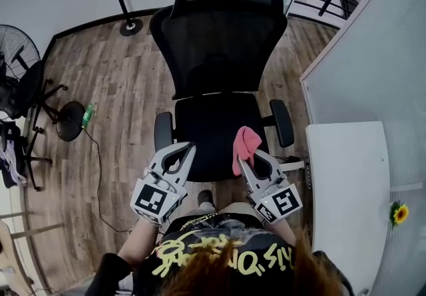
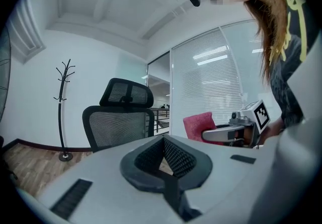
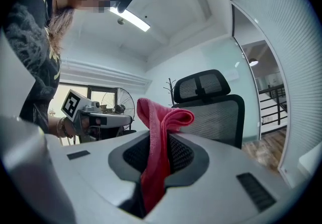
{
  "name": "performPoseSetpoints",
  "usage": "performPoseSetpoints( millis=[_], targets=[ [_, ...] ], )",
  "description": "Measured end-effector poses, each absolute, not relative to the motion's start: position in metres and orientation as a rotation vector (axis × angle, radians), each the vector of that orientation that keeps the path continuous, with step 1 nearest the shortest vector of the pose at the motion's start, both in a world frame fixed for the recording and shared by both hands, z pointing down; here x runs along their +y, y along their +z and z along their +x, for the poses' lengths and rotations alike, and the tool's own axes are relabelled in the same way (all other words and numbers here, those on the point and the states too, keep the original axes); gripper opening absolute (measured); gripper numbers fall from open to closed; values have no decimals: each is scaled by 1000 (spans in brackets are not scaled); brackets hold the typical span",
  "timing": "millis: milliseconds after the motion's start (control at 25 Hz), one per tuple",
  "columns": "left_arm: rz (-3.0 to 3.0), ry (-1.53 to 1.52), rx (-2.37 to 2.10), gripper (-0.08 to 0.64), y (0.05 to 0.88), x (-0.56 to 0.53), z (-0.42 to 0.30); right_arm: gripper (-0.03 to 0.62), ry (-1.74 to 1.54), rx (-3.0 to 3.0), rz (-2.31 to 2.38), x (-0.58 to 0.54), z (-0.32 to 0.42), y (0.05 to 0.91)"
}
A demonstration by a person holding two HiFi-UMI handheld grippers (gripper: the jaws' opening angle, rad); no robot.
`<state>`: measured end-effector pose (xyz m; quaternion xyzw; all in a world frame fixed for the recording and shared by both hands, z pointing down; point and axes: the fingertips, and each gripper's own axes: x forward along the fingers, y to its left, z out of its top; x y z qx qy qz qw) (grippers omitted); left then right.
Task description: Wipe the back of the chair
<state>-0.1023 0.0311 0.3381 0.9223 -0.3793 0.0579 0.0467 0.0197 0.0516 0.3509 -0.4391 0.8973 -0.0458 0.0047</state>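
Observation:
A black mesh office chair (image 1: 219, 35) faces me, its seat (image 1: 210, 132) just beyond both grippers. The backrest and headrest stand upright in the left gripper view (image 2: 118, 123) and the right gripper view (image 3: 217, 112). My right gripper (image 1: 241, 161) is shut on a pink cloth (image 1: 245, 144), which sticks up folded from between the jaws (image 3: 162, 117) over the seat's front right. My left gripper (image 1: 190, 148) hovers over the seat's front left, shut with nothing in it (image 2: 162, 142). The cloth (image 2: 197, 125) also shows from the left gripper view.
A white desk (image 1: 349, 188) with a small sunflower (image 1: 399, 213) stands to my right behind a glass partition (image 1: 373, 62). A floor fan (image 1: 20, 68), a green bottle (image 1: 88, 114) and a coat stand's base (image 1: 130, 26) are on the wooden floor to the left.

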Motion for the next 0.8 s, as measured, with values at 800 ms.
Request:
performPoseSetpoints(
  millis=[800],
  targets=[
    [2733, 221, -1229, -11, 349, -39, -65, 61, -193, 2876, -1313, -29, 67, 366]
  ],
)
